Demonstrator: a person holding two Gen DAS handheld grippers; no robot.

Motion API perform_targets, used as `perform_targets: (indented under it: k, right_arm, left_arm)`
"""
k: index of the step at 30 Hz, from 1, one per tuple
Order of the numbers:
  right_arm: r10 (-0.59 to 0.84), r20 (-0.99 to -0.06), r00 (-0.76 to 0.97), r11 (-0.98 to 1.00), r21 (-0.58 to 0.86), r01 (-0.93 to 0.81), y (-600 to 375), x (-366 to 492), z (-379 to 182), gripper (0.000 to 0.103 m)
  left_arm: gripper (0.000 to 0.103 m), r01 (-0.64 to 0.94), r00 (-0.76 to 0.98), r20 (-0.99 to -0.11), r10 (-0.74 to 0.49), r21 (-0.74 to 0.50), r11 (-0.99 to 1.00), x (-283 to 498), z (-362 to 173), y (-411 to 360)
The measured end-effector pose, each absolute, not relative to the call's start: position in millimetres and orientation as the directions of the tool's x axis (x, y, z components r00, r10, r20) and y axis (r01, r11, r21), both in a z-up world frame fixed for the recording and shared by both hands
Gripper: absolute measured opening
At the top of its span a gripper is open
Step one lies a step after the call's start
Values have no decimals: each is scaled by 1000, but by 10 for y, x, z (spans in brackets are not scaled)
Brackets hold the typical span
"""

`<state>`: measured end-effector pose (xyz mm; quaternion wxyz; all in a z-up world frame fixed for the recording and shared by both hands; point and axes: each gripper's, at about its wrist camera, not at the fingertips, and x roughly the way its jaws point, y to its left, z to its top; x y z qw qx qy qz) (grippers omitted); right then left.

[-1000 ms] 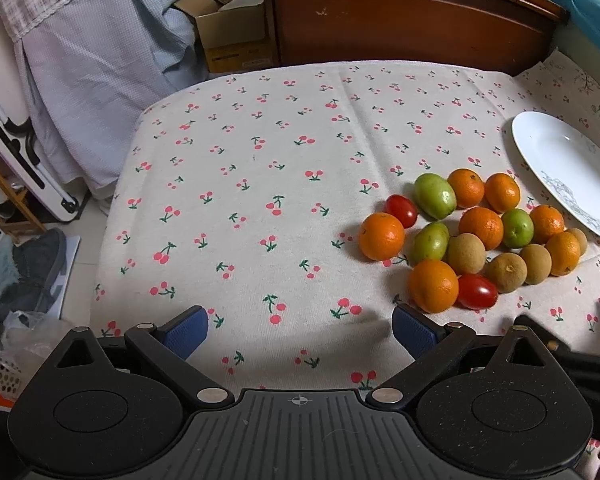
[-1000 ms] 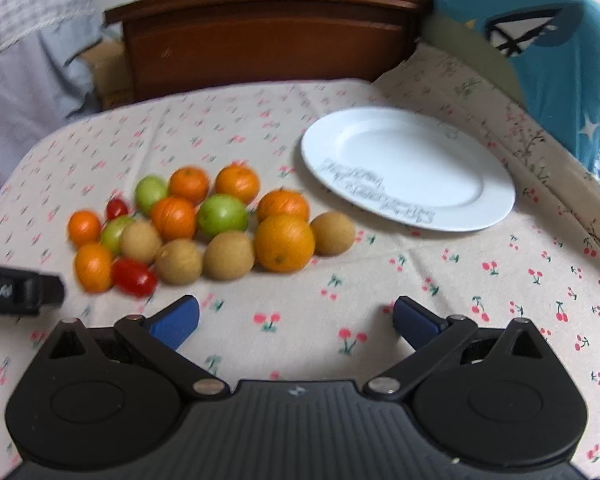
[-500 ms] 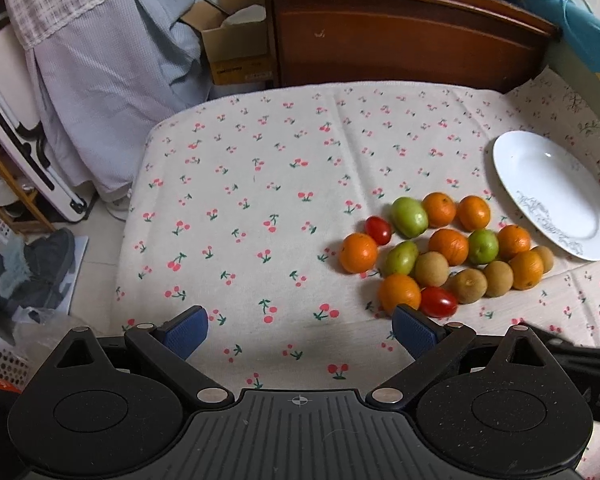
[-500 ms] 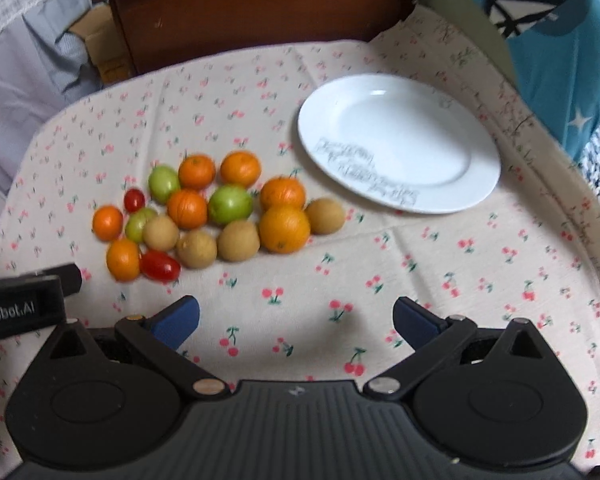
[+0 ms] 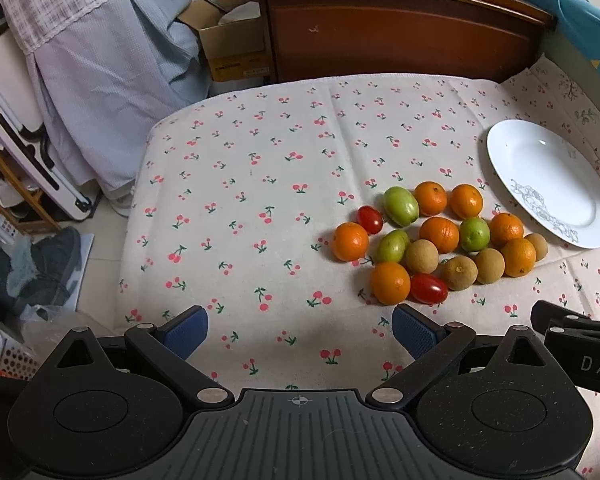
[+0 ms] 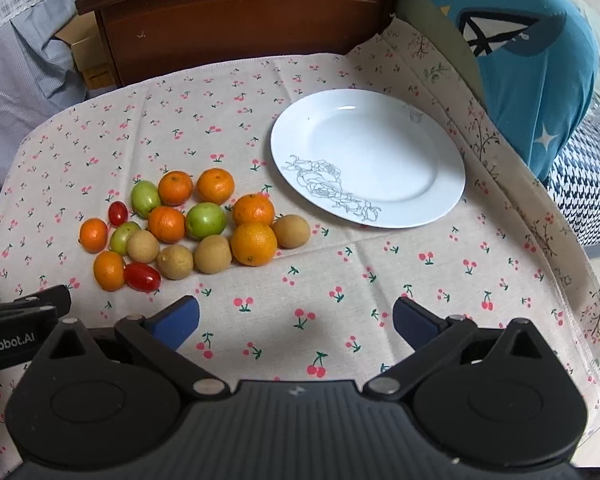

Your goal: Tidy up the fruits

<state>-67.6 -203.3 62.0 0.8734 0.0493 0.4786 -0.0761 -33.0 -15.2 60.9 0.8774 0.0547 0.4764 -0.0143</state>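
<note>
A cluster of small fruits lies on the cherry-print tablecloth (image 5: 260, 168): several oranges (image 5: 350, 241), green fruits (image 5: 400, 205), brown round fruits (image 5: 421, 256) and red cherry tomatoes (image 5: 429, 288). In the right wrist view the same cluster sits left of centre, with an orange (image 6: 254, 243) nearest an empty white plate (image 6: 380, 136). That plate (image 5: 556, 176) is at the right edge in the left wrist view. My left gripper (image 5: 300, 330) hangs open over bare cloth, near side of the fruits. My right gripper (image 6: 296, 320) is open too, holding nothing.
A dark wooden headboard (image 5: 400, 24) stands behind the table. A cardboard box (image 5: 228, 48) and draped grey cloth (image 5: 112, 80) sit at the back left, with floor clutter below. A blue cushion (image 6: 532, 60) rises at the right. The table drops off at the left edge.
Both grippers have pulled back and risen, so the fruits and plate look smaller and farther. The fruits and plate have not moved. Both grippers stay open.
</note>
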Motion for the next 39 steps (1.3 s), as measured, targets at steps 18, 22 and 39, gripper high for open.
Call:
perform_targets:
  k: [18,22,39]
  right_arm:
    - [-106,-841,530,988,-29,151,-1990,-671,615,102]
    - [-106,-839,533,988,-29,151,-1991,-670,615,102]
    - [-114,-834,540,989,-42,143,-1967,-670,624,102]
  left_arm:
    - [100,84,550,-835,31,92,992,-361,606,-195]
    - [99,82,553,-832,36,98,992,-364,613,-202]
    - [99,78,557,-829,47,108,991,-373,616,-189]
